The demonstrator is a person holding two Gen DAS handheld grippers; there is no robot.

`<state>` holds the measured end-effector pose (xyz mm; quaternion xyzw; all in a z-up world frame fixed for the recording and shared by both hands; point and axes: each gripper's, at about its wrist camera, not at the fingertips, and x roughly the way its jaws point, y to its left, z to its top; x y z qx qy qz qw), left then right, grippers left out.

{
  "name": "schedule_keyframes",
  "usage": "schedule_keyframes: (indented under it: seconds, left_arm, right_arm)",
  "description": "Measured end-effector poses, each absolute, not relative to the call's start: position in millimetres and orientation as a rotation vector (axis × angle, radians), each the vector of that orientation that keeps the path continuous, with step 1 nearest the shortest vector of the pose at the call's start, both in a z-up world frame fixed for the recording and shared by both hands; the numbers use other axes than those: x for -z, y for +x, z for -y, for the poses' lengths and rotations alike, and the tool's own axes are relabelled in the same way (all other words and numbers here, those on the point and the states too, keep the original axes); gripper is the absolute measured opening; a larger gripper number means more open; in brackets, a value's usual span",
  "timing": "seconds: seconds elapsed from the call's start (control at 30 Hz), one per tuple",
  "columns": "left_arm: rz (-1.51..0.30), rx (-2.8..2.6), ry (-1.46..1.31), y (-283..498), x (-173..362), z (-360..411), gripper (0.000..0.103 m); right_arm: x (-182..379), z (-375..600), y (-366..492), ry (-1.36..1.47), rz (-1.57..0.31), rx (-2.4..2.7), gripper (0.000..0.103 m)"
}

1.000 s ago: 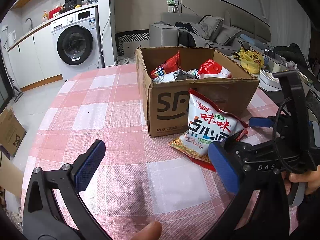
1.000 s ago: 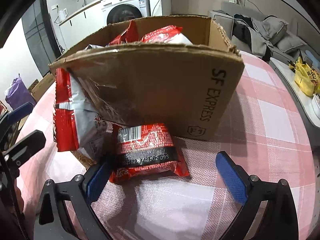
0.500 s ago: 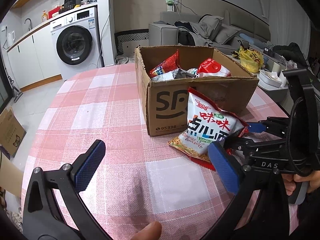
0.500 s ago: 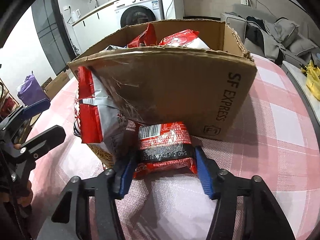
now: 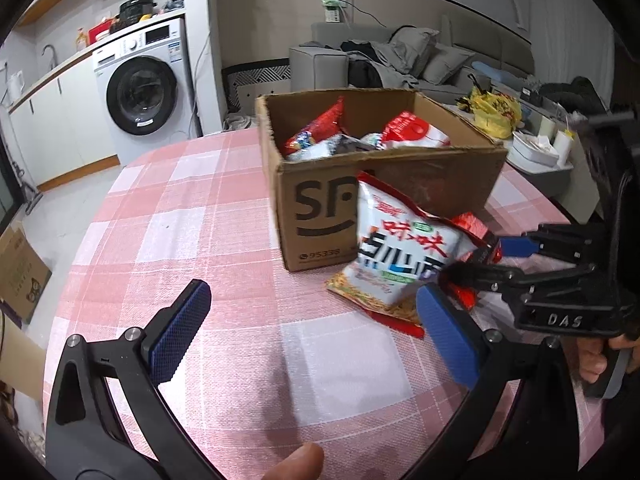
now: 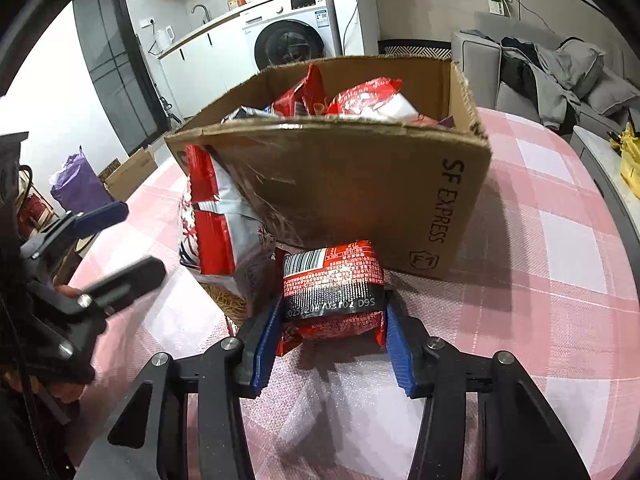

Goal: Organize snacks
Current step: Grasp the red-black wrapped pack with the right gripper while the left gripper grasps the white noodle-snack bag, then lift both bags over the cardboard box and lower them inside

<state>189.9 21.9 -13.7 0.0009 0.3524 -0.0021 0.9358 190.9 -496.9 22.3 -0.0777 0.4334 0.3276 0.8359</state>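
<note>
A: Where does the red snack packet (image 6: 332, 292) sit?

B: Between the right gripper (image 6: 332, 344)'s blue pads, which are closing and press its two short ends. It lies just in front of the cardboard box (image 6: 360, 184), on the checked tablecloth (image 6: 540, 280).

A: Its long axis?

B: Crosswise, from pad to pad, barcode face up.

A: And the left gripper (image 5: 308, 328)?

B: Jaws wide, holding nothing, over the cloth near the white noodle-snack bag (image 5: 396, 256) that leans on the box.
</note>
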Motion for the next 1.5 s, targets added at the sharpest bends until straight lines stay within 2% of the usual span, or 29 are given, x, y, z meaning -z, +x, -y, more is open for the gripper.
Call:
schedule_keyframes:
  seconds: [0.6, 0.8, 0.97, 1.03, 1.17, 1.27, 1.5]
  left_arm:
    - [-0.808, 0.103, -0.02, 227.7, 35.8, 7.8, 0.101]
    - [-0.814, 0.121, -0.052, 242.3, 34.8, 7.3, 0.09]
    - [-0.83, 0.139, -0.056, 256.2, 40.7, 11.9, 0.068]
    - [-0.823, 0.141, -0.054, 257.7, 41.5, 12.1, 0.065]
    - [-0.81, 0.143, -0.049, 259.4, 40.7, 14.7, 0.052]
    - [-0.786, 0.162, -0.068, 256.0, 38.4, 15.4, 0.047]
    - [-0.77, 0.149, -0.082, 244.4, 35.1, 20.1, 0.046]
  right_arm:
    - [-37.7, 531.8, 181.6, -0.159, -0.908, -0.706, 0.049]
    - [-43.3, 533.6, 181.4, -0.155, -0.902, -0.706, 0.049]
    - [-45.4, 539.3, 183.9, -0.129, -0.902, -0.702, 0.049]
    - [-46.5, 540.3, 183.6, -0.127, -0.899, -0.708, 0.049]
    - [-45.4, 539.6, 184.0, -0.119, -0.905, -0.708, 0.049]
    - [-45.8, 537.5, 182.2, -0.116, -0.903, -0.717, 0.049]
    - [-47.9, 535.0, 181.0, -0.109, -0.899, -0.741, 0.049]
